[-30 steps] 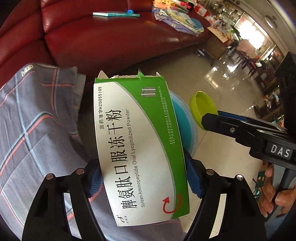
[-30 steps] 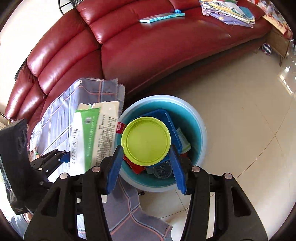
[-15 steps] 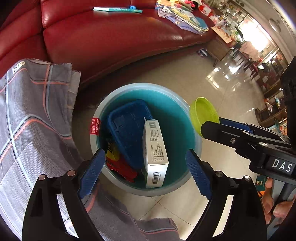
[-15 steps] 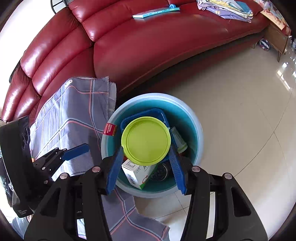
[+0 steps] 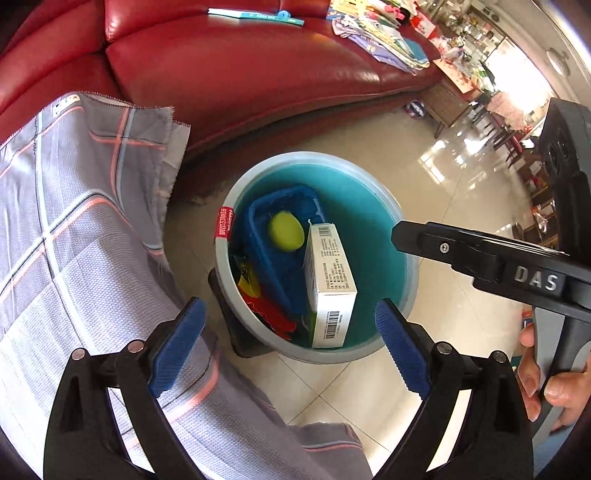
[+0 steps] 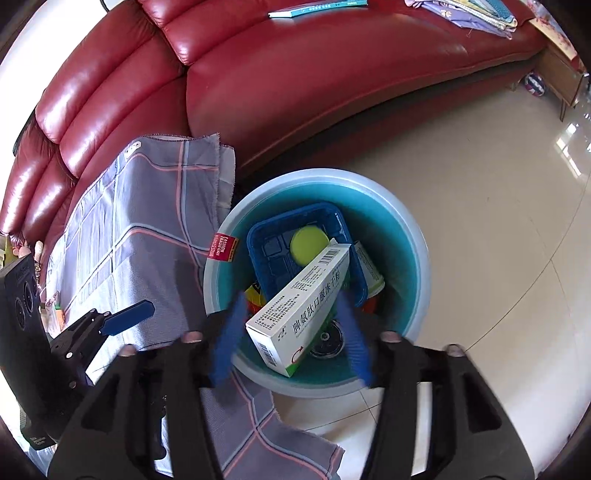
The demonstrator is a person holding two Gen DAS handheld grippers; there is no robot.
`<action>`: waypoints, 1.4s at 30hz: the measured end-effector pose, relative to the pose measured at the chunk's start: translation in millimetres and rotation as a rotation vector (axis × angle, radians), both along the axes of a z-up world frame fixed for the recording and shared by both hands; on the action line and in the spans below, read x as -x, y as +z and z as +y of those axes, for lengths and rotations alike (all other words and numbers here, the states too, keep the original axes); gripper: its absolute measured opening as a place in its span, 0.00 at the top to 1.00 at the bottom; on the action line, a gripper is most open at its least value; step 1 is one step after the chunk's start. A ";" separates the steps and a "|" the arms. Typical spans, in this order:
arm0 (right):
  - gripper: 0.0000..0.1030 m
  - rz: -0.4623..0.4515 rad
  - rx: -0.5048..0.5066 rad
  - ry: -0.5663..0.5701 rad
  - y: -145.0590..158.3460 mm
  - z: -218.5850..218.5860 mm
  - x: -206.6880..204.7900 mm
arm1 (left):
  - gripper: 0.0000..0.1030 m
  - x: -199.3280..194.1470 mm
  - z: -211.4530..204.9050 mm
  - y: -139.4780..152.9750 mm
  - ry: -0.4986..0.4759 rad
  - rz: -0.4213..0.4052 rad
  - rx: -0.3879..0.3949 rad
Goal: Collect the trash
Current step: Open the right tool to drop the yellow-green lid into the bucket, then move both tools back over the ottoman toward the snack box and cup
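Looking down into the bin (image 5: 400, 236), most of the job seems done for this round. The box (image 5: 330, 284) is lying inside it, leaning on the blue tray (image 5: 275, 254), and the green lid (image 5: 285, 232) sits in that tray too. There's also a red wrapper (image 5: 271, 314) and a cup (image 6: 369, 267) down in there, plus something round at the bottom I can't make out.

Left gripper (image 5: 291, 347) hangs over the bin's near edge with its jaws spread wide and nothing between them; they've just been opening. Right gripper (image 6: 290, 338) has also just been opening, and its pads are blurred in its own view. The box shows up between them, but it's down in the bin, not pinched, so I'd call that one empty as well.

What's left? Hard to say from here. The checked cloth (image 5: 81, 236) beside the bin has a few small bits at its far left edge in the right view, too tiny to identify. The sofa (image 5: 258, 70) has a booklet (image 5: 255, 14) and a pile of folded clothes (image 5: 380, 37), which don't look like trash to me. My guess is both hands head back to look for more.
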State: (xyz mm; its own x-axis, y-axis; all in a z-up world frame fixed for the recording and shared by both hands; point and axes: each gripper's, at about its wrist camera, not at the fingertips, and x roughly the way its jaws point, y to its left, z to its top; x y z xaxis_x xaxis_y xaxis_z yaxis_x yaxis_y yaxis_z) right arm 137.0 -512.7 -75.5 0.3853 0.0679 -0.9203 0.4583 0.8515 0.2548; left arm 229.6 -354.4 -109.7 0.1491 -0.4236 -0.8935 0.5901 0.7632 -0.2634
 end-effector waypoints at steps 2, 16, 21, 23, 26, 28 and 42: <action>0.29 0.005 0.008 -0.003 1.7 2.1 -0.1 | 0.09 1.3 3.6 1.1 0.005 0.004 0.006; 0.19 0.024 0.042 0.030 22.8 42.6 -3.3 | 0.06 13.9 50.6 24.2 0.049 -0.012 0.045; 0.19 0.016 0.048 0.066 34.1 71.1 -8.8 | 0.04 21.3 84.3 37.4 0.090 -0.031 0.052; 0.19 0.012 0.051 0.086 38.8 85.9 -11.6 | 0.04 24.1 100.6 42.9 0.112 -0.043 0.051; 0.18 0.006 0.060 0.118 44.8 110.3 -16.8 | 0.04 27.7 128.7 50.4 0.145 -0.062 0.050; 0.18 0.005 0.067 0.142 48.2 128.1 -20.7 | 0.04 28.9 149.0 55.5 0.169 -0.073 0.051; 0.18 0.024 0.090 0.366 55.0 276.8 -69.0 | 0.04 38.1 329.8 74.0 0.408 -0.131 0.036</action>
State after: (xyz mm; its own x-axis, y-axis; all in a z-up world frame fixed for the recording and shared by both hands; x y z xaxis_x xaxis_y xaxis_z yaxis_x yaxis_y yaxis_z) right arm 206.0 -235.8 -20.4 0.3287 0.1153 -0.9374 0.1244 0.9786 0.1639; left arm 191.5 -24.7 -35.7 0.4224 -0.3369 -0.8415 0.2718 0.9327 -0.2371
